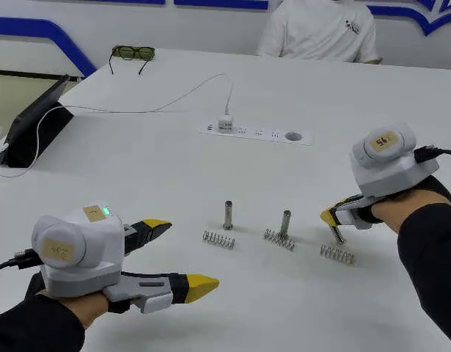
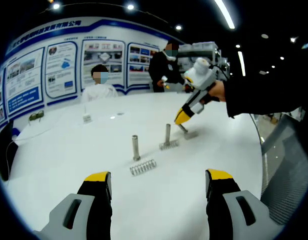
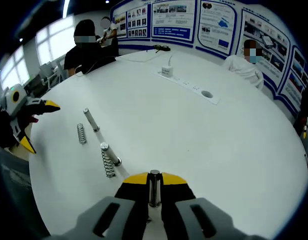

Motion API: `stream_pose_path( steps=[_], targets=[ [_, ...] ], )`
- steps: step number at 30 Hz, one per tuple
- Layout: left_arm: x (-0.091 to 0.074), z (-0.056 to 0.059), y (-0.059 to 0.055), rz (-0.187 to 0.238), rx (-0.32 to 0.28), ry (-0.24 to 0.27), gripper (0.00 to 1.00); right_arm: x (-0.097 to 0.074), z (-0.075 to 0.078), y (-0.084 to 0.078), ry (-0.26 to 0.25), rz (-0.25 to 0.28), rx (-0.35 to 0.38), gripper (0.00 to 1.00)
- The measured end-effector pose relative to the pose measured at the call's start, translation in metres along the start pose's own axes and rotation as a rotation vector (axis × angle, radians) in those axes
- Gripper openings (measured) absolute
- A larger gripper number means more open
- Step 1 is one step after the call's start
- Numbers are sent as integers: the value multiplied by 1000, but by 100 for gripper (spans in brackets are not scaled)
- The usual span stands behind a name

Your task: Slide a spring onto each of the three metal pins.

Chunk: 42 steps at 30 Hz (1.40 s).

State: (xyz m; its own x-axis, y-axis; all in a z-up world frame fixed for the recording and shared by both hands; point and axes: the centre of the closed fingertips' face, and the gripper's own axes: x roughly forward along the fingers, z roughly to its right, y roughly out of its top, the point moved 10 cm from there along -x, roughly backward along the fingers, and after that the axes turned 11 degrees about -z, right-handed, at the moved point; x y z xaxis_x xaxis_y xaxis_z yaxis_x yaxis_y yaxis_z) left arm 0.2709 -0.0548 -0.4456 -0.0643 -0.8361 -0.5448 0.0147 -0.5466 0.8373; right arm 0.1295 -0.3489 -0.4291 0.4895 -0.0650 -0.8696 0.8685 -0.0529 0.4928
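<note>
1. By my judgement nothing is done yet: none of the three short grey metal pins carries a spring, so all three are left.
2. The left pin (image 1: 228, 215) and the middle pin (image 1: 285, 222) stand upright on the white table (image 1: 174, 169). A small coiled wire spring lies flat just in front of each, the left spring (image 1: 218, 240) and the middle spring (image 1: 279, 239).
3. The right tool (image 1: 329, 218) is pinched narrow around the third pin (image 3: 154, 187), which leans. The third spring (image 1: 337, 254) lies loose on the table just beside it.
4. The left tool (image 1: 182, 254) hovers spread wide, holding nothing, near the left spring.
</note>
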Motion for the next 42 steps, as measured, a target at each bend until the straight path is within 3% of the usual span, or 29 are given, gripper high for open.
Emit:
stream_pose_path(
  steps=[15, 29, 42],
  targets=[
    [-5, 6, 8, 6, 29, 0, 78, -18, -3, -18, -25, 46, 20, 9],
    [-9, 12, 10, 10, 38, 1, 78, -21, 2, -31, -24, 64, 57, 9],
    [-7, 13, 8, 8, 36, -2, 78, -20, 0, -30, -30, 65, 35, 9]
  ],
)
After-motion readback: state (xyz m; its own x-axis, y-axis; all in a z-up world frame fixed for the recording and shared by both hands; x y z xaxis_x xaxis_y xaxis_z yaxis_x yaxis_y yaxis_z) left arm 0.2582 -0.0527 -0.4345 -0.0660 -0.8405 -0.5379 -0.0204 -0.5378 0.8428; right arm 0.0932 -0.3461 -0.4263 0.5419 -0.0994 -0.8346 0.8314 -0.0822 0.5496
